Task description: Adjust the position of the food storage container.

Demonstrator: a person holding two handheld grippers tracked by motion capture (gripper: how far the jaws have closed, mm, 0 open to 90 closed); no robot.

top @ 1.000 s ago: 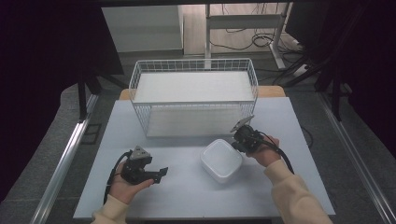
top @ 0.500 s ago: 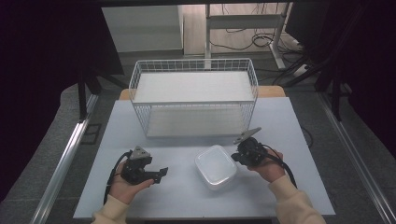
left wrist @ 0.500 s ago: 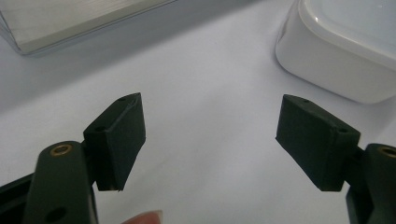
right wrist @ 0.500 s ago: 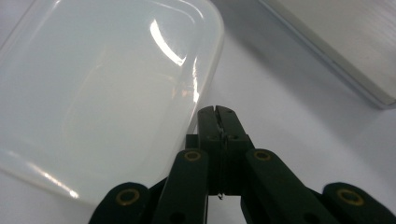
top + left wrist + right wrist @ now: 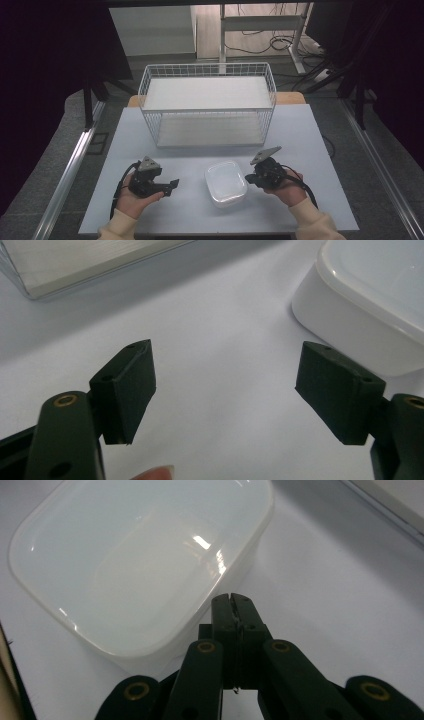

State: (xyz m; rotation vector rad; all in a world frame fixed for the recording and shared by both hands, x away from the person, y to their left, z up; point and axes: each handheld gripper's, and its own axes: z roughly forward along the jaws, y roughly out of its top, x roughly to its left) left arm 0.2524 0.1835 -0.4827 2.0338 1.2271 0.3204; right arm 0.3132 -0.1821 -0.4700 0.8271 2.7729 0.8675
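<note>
A white lidded plastic container (image 5: 226, 182) lies on the table near the front, between my two grippers. My right gripper (image 5: 248, 177) is at its right side; in the right gripper view the jaws (image 5: 232, 600) are shut together, with their tips against the container's (image 5: 135, 565) side wall just under the rim. Whether they pinch the rim lip I cannot tell. My left gripper (image 5: 172, 186) rests low at the front left, a short way from the container. Its jaws (image 5: 225, 390) stand open with only bare table between them, and the container (image 5: 370, 305) lies beyond its right jaw.
A white wire basket (image 5: 207, 107) with a pale floor stands at the back middle of the grey-white table (image 5: 310, 150). Its lower edge shows in the left gripper view (image 5: 75, 265). Floor rails and cables lie beyond the table.
The right gripper has moved left and toward the front edge, and the container has slid the same way with it. The left gripper has stayed put.
</note>
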